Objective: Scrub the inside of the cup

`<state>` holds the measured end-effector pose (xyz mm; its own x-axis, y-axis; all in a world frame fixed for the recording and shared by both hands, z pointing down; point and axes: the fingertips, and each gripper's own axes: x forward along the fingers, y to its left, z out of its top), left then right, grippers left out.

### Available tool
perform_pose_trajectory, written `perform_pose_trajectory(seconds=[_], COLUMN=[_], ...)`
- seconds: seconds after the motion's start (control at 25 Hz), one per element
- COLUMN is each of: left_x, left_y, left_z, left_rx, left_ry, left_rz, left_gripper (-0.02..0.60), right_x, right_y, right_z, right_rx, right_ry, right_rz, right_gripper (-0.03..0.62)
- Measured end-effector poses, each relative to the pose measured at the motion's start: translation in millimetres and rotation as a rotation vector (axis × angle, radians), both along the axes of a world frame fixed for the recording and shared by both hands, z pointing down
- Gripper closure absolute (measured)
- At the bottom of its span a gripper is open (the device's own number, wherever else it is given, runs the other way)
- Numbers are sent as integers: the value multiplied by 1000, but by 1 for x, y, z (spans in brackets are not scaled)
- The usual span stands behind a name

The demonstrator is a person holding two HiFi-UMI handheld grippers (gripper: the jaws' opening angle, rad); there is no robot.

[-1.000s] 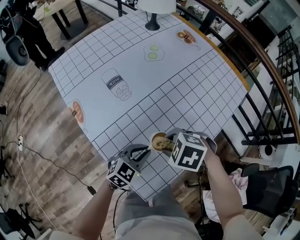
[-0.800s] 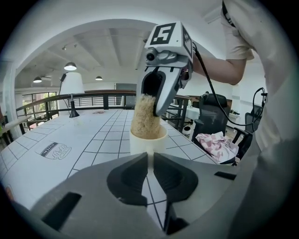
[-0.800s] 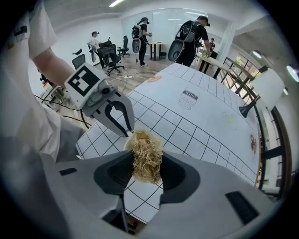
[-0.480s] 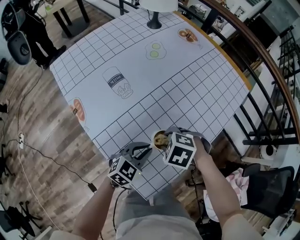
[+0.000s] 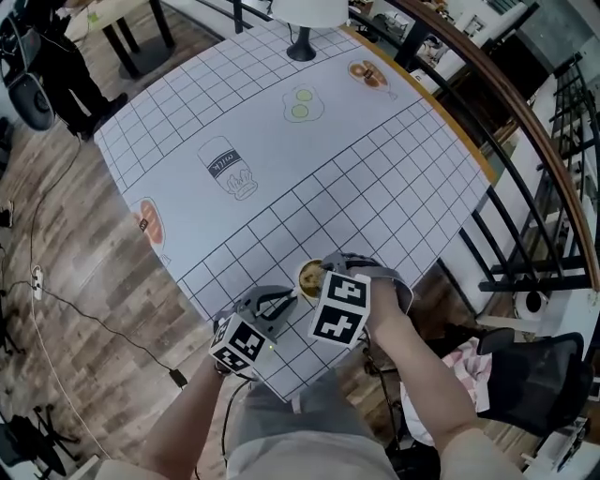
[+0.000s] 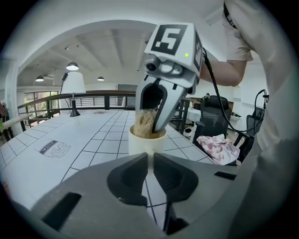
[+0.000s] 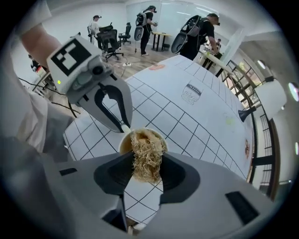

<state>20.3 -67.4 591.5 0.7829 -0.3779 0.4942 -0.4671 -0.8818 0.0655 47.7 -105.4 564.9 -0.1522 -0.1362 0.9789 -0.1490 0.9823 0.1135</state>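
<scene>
I cannot see the bottom of the cup (image 6: 145, 144) because the fibre wad (image 7: 145, 158) fills it, the marker cube (image 5: 339, 309) covers its near side, and the lamp (image 5: 309, 11) far behind it is cut off.

The cup (image 5: 310, 278) is sitting by the table's (image 5: 375, 178) near edge, with the left gripper (image 5: 289, 298) standing just left of it. The scrubber (image 7: 145, 156) is dipping into it from the right gripper (image 6: 151, 122) above.

The scrubber (image 7: 145, 158) is rough, straw-like fibre, the cup (image 6: 147, 144) smooth and cream, the table cover (image 5: 356, 178) matt.
</scene>
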Motion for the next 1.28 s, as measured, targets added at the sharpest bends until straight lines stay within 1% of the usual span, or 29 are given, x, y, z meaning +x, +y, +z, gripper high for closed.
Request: perform_pose_trajectory(seconds=[0.08, 0.16, 0.28, 0.36, 0.44, 0.56, 0.72, 0.84, 1.0, 1.08, 1.16, 1.28], left_x=[1, 3, -1, -4, -5, -4, 3, 3, 3, 2, 0, 1], left_y=[0, 0, 1, 3, 3, 2, 1, 2, 2, 3, 2, -5], left_z=[0, 1, 2, 3, 5, 2, -1, 0, 1, 2, 3, -2], left_rx=[-6, -24, -29, -29, -45, -46, -29, -40, -48, -46, -42, -39], left_ry=[1, 1, -3, -4, 9, 28, 26, 27, 16, 13, 10, 20], left_rz=[-8, -16, -23, -31, -54, -77, -72, -77, -80, -82, -83, -90], left_gripper=[532, 532, 531, 531, 532, 532, 532, 532, 532, 531, 531, 531], right_x=[-1, 2, 2, 0, 1, 1, 1, -2, 0, 3, 6, 14], right_y=[2, 6, 17, 16, 8, 0, -2, 0, 7, 12, 11, 0], right_z=[12, 12, -7, -26, -38, -35, -10, 10, 7, 0, -9, -27], right_rx=[-12, -69, -161, -163, -124, -70, -39, -62, -177, -210, -207, -161], right_ry=[-18, -51, -110, -164, -185, -136, -44, -54, -131, -185, -258, -395], right_rz=[13, 25, -4, 6, 33, 39, 17, 41, 77, 89, 146, 292], right_gripper=[448, 450, 450, 450, 448, 447, 445, 448, 448, 448, 448, 447])
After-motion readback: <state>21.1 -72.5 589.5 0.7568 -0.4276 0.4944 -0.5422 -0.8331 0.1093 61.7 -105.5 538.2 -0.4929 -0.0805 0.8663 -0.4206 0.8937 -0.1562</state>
